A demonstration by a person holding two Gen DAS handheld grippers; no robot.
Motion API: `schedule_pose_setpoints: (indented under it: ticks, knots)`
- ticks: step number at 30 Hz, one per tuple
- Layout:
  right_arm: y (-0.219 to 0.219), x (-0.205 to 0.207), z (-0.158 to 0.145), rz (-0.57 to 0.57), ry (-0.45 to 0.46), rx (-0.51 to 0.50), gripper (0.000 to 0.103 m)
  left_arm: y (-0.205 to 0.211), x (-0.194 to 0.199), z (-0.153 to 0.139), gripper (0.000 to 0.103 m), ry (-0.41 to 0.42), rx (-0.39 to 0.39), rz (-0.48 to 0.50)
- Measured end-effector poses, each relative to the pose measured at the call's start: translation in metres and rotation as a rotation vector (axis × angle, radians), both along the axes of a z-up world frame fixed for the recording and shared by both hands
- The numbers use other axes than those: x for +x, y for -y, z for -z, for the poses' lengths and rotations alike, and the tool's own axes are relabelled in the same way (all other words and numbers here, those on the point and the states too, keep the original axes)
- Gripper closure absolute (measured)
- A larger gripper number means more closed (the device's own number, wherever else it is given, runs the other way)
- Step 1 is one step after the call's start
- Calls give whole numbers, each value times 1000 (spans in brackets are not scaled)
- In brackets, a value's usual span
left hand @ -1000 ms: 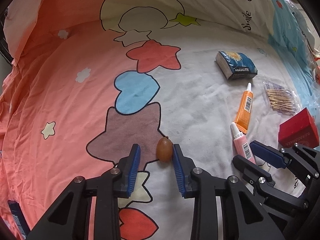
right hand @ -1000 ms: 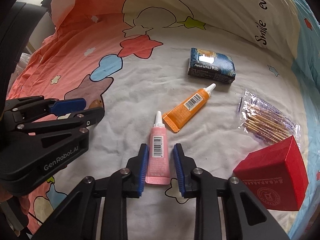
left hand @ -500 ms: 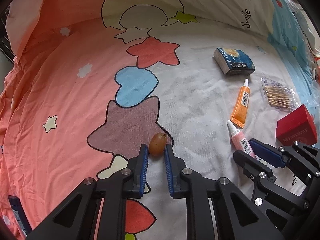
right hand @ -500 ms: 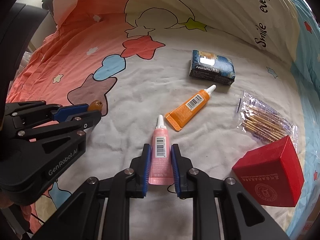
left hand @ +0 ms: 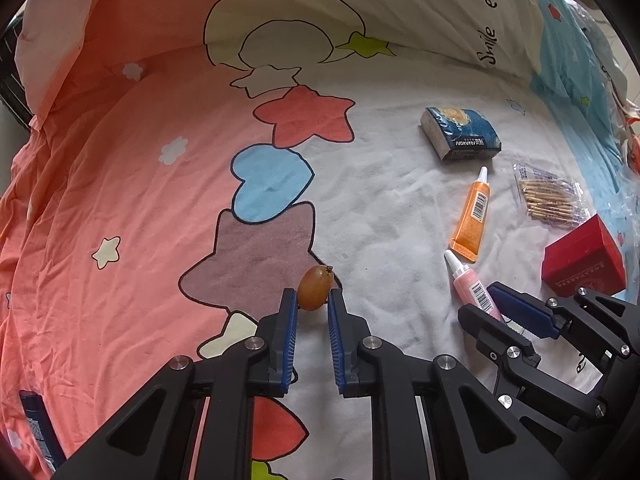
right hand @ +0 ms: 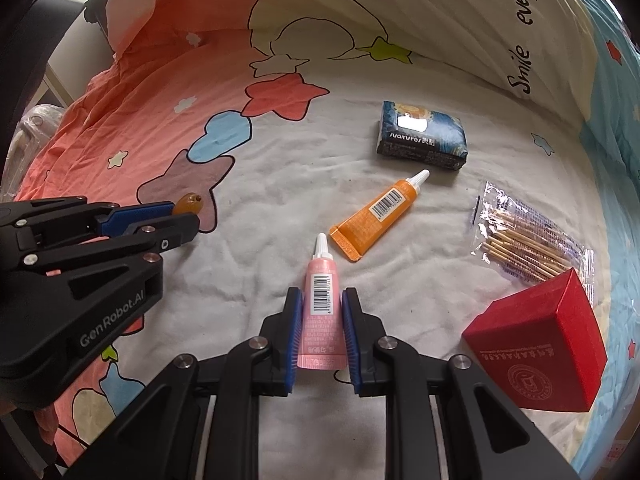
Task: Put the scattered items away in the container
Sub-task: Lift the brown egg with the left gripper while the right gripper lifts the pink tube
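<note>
bedsheet (left hand: 120, 184) with cartoon stars and hearts covers the whole scene, pink on the left, white in the middle, blue at the right edge. left gripper (left hand: 313, 305) is clamped on a small brown fruit (left hand: 315, 287), pinched at the very tips of the blue pads, over the mauve star print. right wrist view shows the same fruit (right hand: 189, 203) poking out past the left fingers. right gripper (right hand: 322, 300) is closed on the pink tube (right hand: 322, 312), pads touching both sides of its lower half, nozzle pointing away from the camera, barcode up. can't tell if either item is off the sheet. orange tube (right hand: 378, 216) lies just beyond the pink one, tilted, cap toward the dark blue pack (right hand: 422, 142). bag of wooden sticks (right hand: 524, 236) sits right of the orange tube, its near edge just beside the red box (right hand: 538, 344). red box is closed, at the right, near the blue part of the sheet.
</note>
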State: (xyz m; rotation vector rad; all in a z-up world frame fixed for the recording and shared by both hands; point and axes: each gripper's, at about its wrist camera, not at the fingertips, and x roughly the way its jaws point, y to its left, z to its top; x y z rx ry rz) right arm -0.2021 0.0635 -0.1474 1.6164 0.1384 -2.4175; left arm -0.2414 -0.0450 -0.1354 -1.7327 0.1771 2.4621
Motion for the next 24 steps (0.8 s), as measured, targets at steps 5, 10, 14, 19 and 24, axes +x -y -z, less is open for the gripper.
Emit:
schedule_pose_setpoints:
  ticks: [5, 10, 14, 19, 24]
  knots:
    - [-3, 0, 2, -24, -1, 3, 84, -1, -5, -1, 87, -1, -10, 0]
    - [-2, 0, 2, -23, 1, -1, 84, 5, 4, 0, 86, -5, -4, 3]
    - [-5, 0, 4, -42, 2, 1, 84, -1, 8, -1, 83, -6, -3, 12]
    - [-5, -1, 2, -48, 4, 0, 84, -7, 9, 0, 73, -2, 5, 12]
    - [-4, 0, 2, -43, 4, -1, 84, -9, 14, -5, 78, -7, -4, 25]
